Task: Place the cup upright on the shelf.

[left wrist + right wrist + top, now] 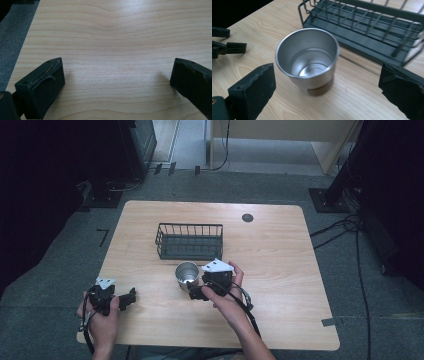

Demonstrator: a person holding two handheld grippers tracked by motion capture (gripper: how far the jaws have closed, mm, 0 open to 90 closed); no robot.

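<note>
Steel cup (308,61), wire basket (372,27) just behind

Wooden table (280,265) carries steel cup (187,274); wire basket (189,241).

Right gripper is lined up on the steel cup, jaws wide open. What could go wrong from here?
1. The cup stands upright close to the wire basket; a push from the right gripper may tip it or knock it into the wires.
2. Its smooth, tapered steel wall could slip between the jaws.
3. The left gripper rests open over bare table, so it gives no support.
</note>
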